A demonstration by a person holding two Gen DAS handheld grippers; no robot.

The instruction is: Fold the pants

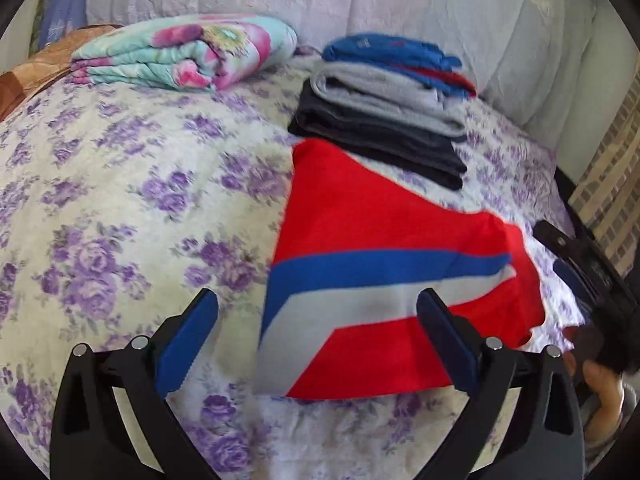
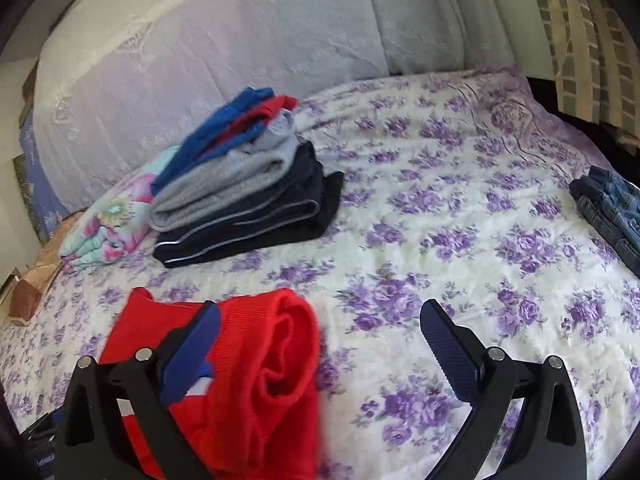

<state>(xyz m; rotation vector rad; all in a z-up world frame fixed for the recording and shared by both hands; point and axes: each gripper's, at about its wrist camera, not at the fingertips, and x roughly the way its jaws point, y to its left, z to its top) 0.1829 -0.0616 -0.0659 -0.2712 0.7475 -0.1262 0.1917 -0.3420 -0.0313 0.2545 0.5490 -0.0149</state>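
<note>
Blue-padded fingers of the left gripper [image 1: 318,312] stand wide apart and hold nothing, hovering over the near edge of the red pants [image 1: 360,240]. These pants, with a blue and a grey stripe, lie folded on the floral bedspread [image 1: 120,184]; their left edge runs straight, while the right side ends in a rumpled border close to the bed's side. In the right wrist view the right gripper [image 2: 320,324] is likewise spread open with nothing between its pads; its left finger [image 2: 192,352] overlaps the bunched red cloth [image 2: 260,380], though whether it touches cannot be told.

Just beyond the far corner of the pants sits a stack of folded clothes [image 1: 384,120]: dark at the bottom, grey in the middle, blue and red on top. A rolled floral blanket [image 1: 188,56] lies further left by the headboard [image 2: 200,40]. Jeans [image 2: 612,204] rest at the right edge of the bed, well apart from the pants. Bare bedspread stretches wide to the left of the pants and between the stack and the jeans.
</note>
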